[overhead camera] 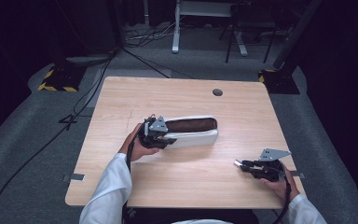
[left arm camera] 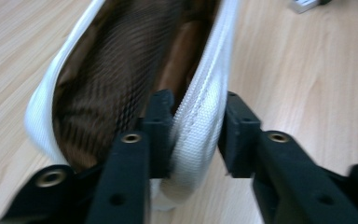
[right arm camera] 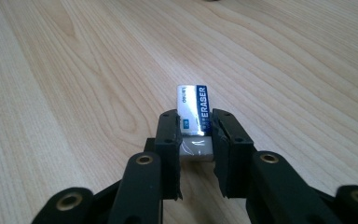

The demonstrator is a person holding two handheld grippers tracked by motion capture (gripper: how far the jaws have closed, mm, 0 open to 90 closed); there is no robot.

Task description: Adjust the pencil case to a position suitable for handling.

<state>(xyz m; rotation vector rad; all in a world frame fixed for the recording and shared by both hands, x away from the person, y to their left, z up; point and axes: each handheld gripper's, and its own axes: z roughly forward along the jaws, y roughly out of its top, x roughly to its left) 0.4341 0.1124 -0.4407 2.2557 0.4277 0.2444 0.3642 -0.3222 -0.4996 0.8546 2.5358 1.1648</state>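
At mid-desk [overhead camera: 186,91], our left gripper [left arm camera: 193,135] straddles the open white pencil case's [overhead camera: 193,131] zippered edge, jaws slightly apart, not clamped. Our right gripper [right arm camera: 195,135] pinches an eraser [right arm camera: 193,112] well apart. Unpinned, the case could slide, spoiling the drop.

Your table [overhead camera: 177,95] is evenly lit from above against dark, underexposed surroundings. In your left gripper view the pouch [left arm camera: 121,70] and jaws are motion-blurred. In your right gripper view, glare streaks the eraser [right arm camera: 193,116]; foreground jaws soften.
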